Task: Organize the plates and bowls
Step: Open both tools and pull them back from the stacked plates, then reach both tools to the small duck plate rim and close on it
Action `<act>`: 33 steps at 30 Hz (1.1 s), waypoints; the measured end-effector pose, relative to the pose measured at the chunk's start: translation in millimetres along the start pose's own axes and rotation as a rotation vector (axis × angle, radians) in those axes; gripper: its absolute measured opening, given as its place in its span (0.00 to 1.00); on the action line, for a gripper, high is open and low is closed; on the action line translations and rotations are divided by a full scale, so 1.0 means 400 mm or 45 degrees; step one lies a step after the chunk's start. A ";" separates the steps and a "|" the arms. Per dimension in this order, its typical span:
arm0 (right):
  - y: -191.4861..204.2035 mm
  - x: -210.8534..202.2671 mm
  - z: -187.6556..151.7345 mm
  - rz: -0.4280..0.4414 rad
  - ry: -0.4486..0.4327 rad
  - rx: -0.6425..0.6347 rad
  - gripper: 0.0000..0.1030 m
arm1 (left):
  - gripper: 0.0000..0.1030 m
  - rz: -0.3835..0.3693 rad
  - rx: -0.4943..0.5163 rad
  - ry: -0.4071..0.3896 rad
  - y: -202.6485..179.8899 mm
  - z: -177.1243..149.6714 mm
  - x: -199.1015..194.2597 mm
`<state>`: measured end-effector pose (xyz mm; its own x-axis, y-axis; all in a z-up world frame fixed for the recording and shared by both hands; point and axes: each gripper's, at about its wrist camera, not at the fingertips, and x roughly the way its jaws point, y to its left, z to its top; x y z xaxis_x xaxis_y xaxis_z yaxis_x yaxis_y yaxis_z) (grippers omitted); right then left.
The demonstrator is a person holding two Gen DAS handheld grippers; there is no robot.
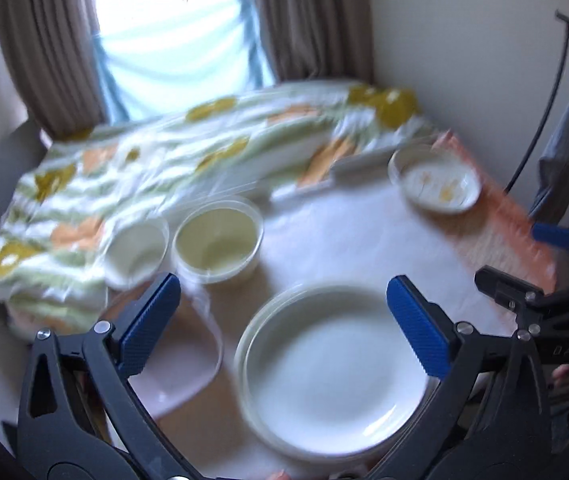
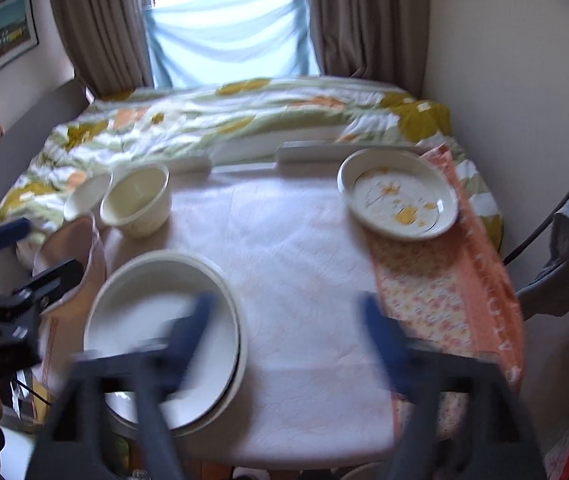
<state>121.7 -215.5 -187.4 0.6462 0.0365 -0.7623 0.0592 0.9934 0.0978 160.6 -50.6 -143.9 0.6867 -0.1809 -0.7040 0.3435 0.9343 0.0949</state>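
Note:
A stack of white plates (image 1: 332, 376) (image 2: 144, 304) lies at the near left of the table. My left gripper (image 1: 284, 320) (image 2: 32, 256) hovers above the stack, open and empty. Behind the stack stand a cream bowl (image 1: 218, 240) (image 2: 136, 200) and a smaller white bowl (image 1: 136, 252) (image 2: 86, 196). A pink dish (image 1: 180, 360) (image 2: 72, 248) sits at the table's left edge. At the far right rests a flower-patterned plate (image 1: 438, 184) (image 2: 400, 200). My right gripper (image 2: 288, 320) (image 1: 524, 256) is blurred, open above the table's middle with nothing between its fingers.
The table (image 2: 292, 260) wears a white cloth, with an orange patterned cloth (image 2: 444, 292) (image 1: 504, 220) along its right side. A bed with a flowered quilt (image 2: 224, 120) (image 1: 164, 168) lies right behind it, below a curtained window. A wall and a grey garment stand to the right.

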 end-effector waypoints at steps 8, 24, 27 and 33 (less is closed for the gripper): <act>-0.162 -0.084 0.062 -0.056 -0.020 0.155 1.00 | 1.00 -0.269 0.036 0.024 -0.083 0.157 0.074; -0.508 0.247 0.082 0.138 0.155 0.677 0.65 | 0.73 -0.513 0.047 0.454 -0.359 0.319 0.628; -0.542 0.317 0.082 0.167 0.194 0.740 0.57 | 0.62 -0.517 0.029 0.529 -0.375 0.321 0.731; -0.563 0.393 0.114 0.174 0.248 0.737 0.45 | 0.49 -0.484 0.046 0.589 -0.380 0.344 0.840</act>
<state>244.5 -438.6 -300.1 0.5294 0.2323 -0.8159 0.4237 0.7609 0.4915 427.2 -295.5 -297.9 0.1639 -0.3407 -0.9258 0.5379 0.8176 -0.2057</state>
